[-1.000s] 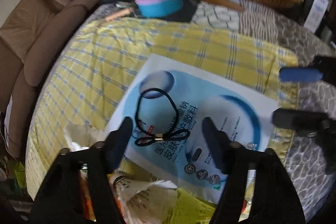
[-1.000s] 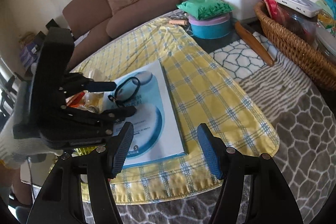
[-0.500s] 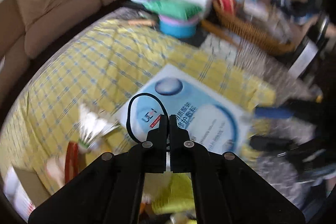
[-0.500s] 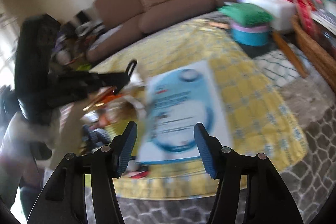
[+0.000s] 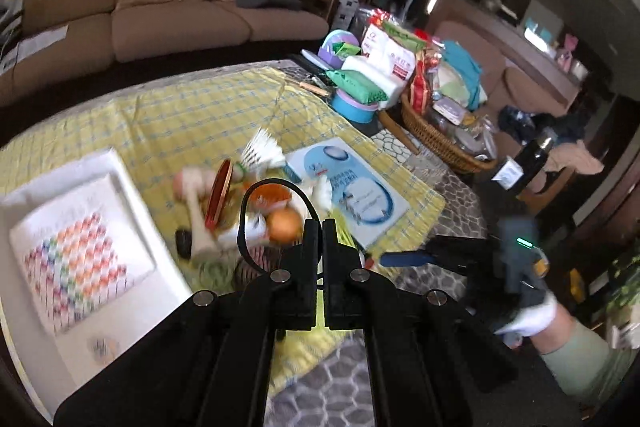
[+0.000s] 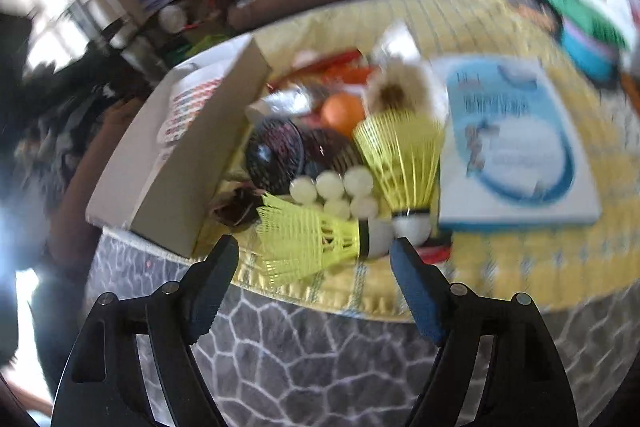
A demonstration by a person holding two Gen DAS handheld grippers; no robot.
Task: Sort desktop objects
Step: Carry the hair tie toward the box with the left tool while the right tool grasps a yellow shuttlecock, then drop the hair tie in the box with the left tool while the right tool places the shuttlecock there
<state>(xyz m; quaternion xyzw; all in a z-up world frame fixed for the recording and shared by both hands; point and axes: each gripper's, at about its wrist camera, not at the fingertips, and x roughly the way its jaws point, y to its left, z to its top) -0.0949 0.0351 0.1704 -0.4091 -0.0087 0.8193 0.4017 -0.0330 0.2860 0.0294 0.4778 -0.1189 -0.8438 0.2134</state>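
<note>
The left tool (image 5: 319,227) was clenched on a black hair tie (image 5: 256,203), its loop standing up left of the tips, above the clutter beside the blue booklet (image 5: 352,193). The right tool (image 6: 314,259) gaped wide, released, hovering low at the counter edge just before two yellow shuttlecocks (image 6: 400,155), left of the booklet (image 6: 516,143)

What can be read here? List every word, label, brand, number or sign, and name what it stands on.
Nothing reads cleanly in either view.
Blue-and-white booklet: printed lines, too blurred to read.
White snack bag: red label with characters, too small to read.
Dark bottle: white label, too small to read.
Patterned sheet in the white box: coloured marks only, blurred.
</note>
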